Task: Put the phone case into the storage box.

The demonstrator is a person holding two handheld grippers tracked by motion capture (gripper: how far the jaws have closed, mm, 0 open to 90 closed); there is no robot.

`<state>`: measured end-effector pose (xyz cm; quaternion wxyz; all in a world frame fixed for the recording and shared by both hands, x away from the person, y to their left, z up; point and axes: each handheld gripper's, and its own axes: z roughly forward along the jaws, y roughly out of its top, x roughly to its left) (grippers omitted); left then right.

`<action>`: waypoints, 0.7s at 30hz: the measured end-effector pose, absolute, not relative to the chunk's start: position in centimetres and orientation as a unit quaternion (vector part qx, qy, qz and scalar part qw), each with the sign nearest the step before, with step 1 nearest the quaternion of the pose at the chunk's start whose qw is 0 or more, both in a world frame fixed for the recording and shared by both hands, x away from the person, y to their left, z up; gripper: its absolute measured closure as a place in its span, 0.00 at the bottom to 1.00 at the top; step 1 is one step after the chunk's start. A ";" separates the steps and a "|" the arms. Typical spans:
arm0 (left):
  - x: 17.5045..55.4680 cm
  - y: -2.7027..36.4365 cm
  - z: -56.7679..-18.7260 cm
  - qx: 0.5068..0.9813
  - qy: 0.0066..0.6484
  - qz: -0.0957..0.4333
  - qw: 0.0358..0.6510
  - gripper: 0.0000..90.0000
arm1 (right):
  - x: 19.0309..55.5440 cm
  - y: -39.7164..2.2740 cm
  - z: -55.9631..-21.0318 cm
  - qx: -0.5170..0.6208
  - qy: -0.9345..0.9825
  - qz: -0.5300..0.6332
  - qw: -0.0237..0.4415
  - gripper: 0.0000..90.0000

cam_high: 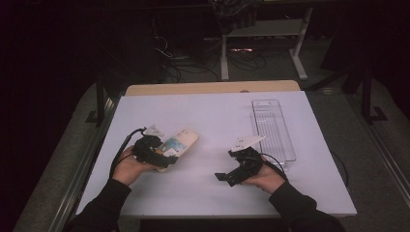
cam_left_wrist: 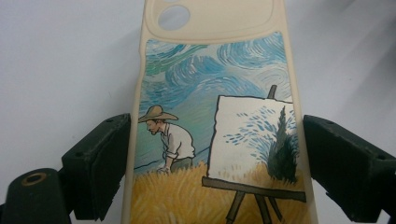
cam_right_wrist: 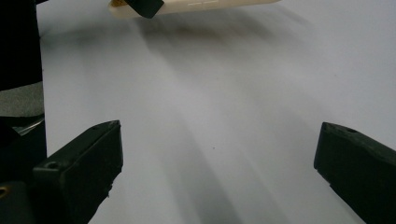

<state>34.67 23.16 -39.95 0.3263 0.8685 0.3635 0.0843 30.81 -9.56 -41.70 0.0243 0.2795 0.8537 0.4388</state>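
A cream phone case (cam_high: pixel 181 142) printed with a painter, an easel and a swirling sky is gripped by its long edges in my left gripper (cam_high: pixel 167 155). In the left gripper view both black jaws press on the sides of the case (cam_left_wrist: pixel 210 93), my left gripper (cam_left_wrist: pixel 215 170) being shut on it. The right gripper view shows the case (cam_right_wrist: pixel 210 4) held a little above the table, with its shadow beneath. My right gripper (cam_high: pixel 225 177) rests low at centre right, pointing left. Its jaws stand open (cam_right_wrist: pixel 215 172) over bare white table.
A clear plastic tray (cam_high: pixel 273 128) lies lengthwise at the right of the white tabletop (cam_high: pixel 212 116), just beyond my right hand. A wooden board edge (cam_high: pixel 212 88) runs along the back. Dark floor, cables and table legs lie beyond.
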 end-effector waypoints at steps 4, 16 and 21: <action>35.0 23.4 -39.5 0.871 0.354 0.080 0.330 0.13 | 30.9 -9.7 -41.2 0.278 0.853 0.441 0.024 0.01; 35.5 23.8 -38.1 0.888 0.313 0.072 0.329 0.13 | 31.6 -9.9 -39.4 0.272 0.854 0.443 0.026 0.01; 35.7 23.6 -37.5 0.893 0.301 0.070 0.327 0.13 | 32.3 -10.3 -38.6 0.270 0.855 0.442 0.026 0.01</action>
